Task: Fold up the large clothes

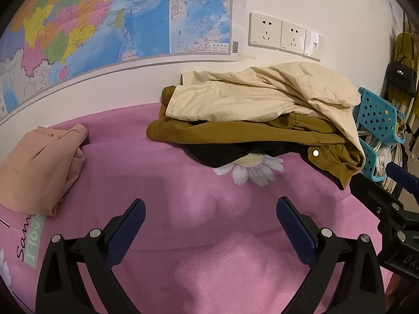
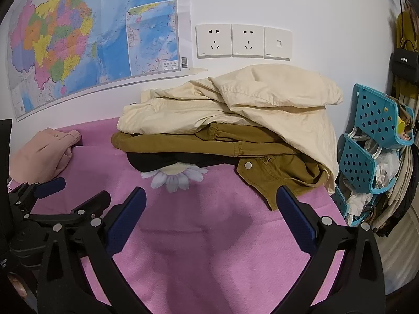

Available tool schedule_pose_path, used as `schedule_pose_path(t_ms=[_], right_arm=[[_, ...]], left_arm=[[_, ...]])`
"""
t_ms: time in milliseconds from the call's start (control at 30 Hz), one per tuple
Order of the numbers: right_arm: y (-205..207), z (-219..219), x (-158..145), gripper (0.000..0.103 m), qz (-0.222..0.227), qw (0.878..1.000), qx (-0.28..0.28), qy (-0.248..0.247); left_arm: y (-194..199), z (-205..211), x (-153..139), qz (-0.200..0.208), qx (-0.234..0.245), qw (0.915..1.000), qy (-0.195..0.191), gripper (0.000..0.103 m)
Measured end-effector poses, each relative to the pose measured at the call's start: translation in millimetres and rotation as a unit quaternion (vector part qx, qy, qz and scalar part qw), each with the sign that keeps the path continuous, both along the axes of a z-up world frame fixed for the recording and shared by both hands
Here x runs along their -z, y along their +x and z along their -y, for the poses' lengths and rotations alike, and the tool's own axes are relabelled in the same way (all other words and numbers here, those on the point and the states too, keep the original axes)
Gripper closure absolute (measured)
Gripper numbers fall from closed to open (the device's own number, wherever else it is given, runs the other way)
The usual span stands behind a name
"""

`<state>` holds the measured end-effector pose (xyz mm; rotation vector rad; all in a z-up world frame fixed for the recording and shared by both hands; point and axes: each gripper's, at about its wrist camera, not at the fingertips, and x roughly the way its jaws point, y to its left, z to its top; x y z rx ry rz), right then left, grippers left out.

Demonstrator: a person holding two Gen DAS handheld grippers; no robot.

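A pile of clothes lies at the back of the pink cloth against the wall: a cream garment on top, an olive-brown jacket under it, a black garment at the bottom. A folded peach garment lies at the left. My left gripper is open and empty above the pink cloth, short of the pile. My right gripper is open and empty, just before the jacket's hanging edge.
A map and wall sockets are on the wall behind. A blue perforated rack with bags stands at the right, beyond the cloth's edge. A black handbag hangs above it. Each gripper shows at the other view's side edge.
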<state>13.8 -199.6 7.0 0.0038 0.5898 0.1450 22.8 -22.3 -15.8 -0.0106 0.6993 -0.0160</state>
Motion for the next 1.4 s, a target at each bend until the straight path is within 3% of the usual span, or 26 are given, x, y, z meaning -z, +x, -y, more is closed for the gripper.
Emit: schedule_pose_path(t_ms=[300,533,800,967,1133,1200,1233,1300,1333,1400], right_arm=[[5,2,0,0.005,0.001,1.000,-0.007,-0.003],[21,1,-7,0.005,0.015,1.000,-0.019,-0.019],[74,-7,-17,0.005,0.029,0.996,-0.052,-0.072],[129,-14,-24,0.008,0.040,0.990,-0.053,-0.128],[192,-28,-16,0.022,0.014,0.978,-0.063,-0.199],[213,-33,-8,0.022,-0.005,0.973,-0.068,-0.223],[223,-34,-4,0.029,-0.009,0.969,-0.070,-0.235],[232,-34,-4,0.054,-0.018,0.967,-0.091,-0.236],[234,-33,-7,0.073,-0.023,0.967,-0.097,-0.233],[228,-21,-27,0.080,-0.013,0.971,-0.105,-0.213]], left_arm=[[2,2,-2,0.006,-0.001,1.0000,0.007,0.007],[13,-3,2,-0.013,0.002,0.9999,-0.005,0.007],[44,-12,-1,-0.015,-0.001,0.9998,-0.012,0.007],[72,-16,4,-0.029,-0.007,0.9994,-0.019,0.006],[94,-25,14,-0.045,-0.020,0.9985,-0.022,0.006],[99,-29,17,-0.047,-0.024,0.9983,-0.024,0.006],[100,-31,19,-0.048,-0.026,0.9983,-0.024,0.006],[104,-34,20,-0.047,-0.028,0.9983,-0.022,0.006],[105,-35,21,-0.047,-0.030,0.9982,-0.021,0.006],[108,-38,23,-0.048,-0.032,0.9982,-0.018,0.006]])
